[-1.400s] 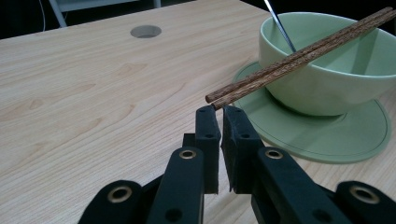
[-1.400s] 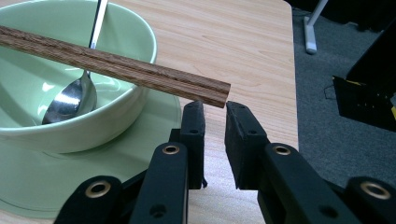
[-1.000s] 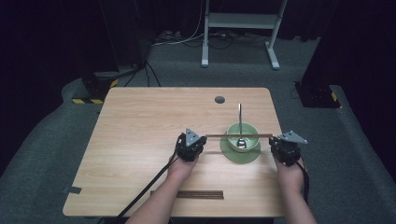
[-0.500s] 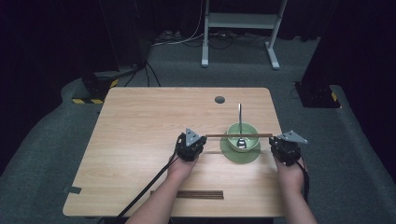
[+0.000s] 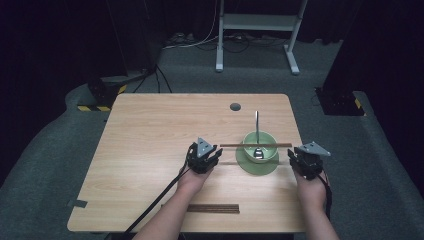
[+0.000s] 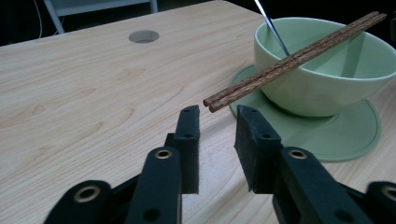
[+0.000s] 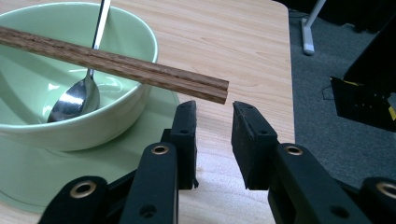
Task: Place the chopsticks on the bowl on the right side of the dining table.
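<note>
**Releasing a pair of chopsticks laid across a bowl**

High view: The chopsticks [image 5: 255, 145] lie level across the rim of the green bowl [image 5: 260, 145], which stands on a green saucer [image 5: 257, 163] at about 4 o'clock on the counter [image 5: 150, 140]. The left gripper [image 5: 216, 153] sits at the bowl's 9 o'clock, the right gripper [image 5: 291, 156] at its 3 o'clock. A spoon [image 5: 257, 135] rests in the bowl, handle toward 12 o'clock. A second pair of chopsticks [image 5: 212, 208] lies at the near edge.

Left gripper view: The left gripper's [image 6: 217, 123] jaws have just been opening and stand apart; the chopsticks' [image 6: 299, 56] tips hang just beyond the pads, untouched.

Right gripper view: The right gripper's [image 7: 214, 121] jaws have likewise just been opening; the chopsticks' [image 7: 116, 60] butt end projects just above them, free of the pads.

To finish well, both grippers should probably draw straight back, outward along the sticks' line, without lifting into the overhanging ends, lest the pair roll off the rim.
</note>
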Tool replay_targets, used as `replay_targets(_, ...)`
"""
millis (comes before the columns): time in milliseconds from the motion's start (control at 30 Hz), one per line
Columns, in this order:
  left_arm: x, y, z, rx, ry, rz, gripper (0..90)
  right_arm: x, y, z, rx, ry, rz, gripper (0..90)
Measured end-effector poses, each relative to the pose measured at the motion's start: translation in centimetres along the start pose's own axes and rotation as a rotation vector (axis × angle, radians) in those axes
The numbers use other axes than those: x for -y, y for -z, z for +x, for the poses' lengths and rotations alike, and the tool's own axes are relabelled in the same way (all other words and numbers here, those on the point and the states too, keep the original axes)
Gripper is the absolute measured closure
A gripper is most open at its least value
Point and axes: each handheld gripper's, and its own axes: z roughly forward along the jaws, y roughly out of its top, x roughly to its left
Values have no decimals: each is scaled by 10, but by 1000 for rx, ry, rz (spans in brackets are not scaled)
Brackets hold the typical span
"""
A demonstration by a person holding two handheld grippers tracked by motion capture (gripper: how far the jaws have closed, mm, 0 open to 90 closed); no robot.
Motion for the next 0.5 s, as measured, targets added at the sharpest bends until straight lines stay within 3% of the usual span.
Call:
replay_targets(133,2,5,5,23,6,15,597,0,3,4,-7,6,-5,660)
replay_targets(167,4,9,10,68,22,32,501,-1,9,9,-41,3,-26,569)
replay_targets(200,4,9,10,68,22,32,465,-1,9,9,-41,3,-26,569)
replay_targets(233,10,16,17,87,16,52,436,-1,15,18,-69,3,-34,466)
replay_targets(300,17,25,25,88,13,63,372,-1,20,29,-106,8,-34,384)
replay_targets(333,17,25,25,88,13,63,345,-1,20,29,-106,8,-34,384)
replay_targets(367,25,36,35,81,15,82,312,-1,25,41,-149,8,-41,322)
replay_targets(400,25,36,35,81,15,82,282,-1,25,41,-149,8,-41,322)
replay_targets(433,35,50,47,52,4,92,262,-1,30,56,-181,26,-48,269)
replay_targets(467,35,50,47,52,4,92,253,-1,30,56,-181,26,-48,269)
replay_targets(500,44,66,61,21,8,84,244,-1,33,72,-198,54,-63,204)
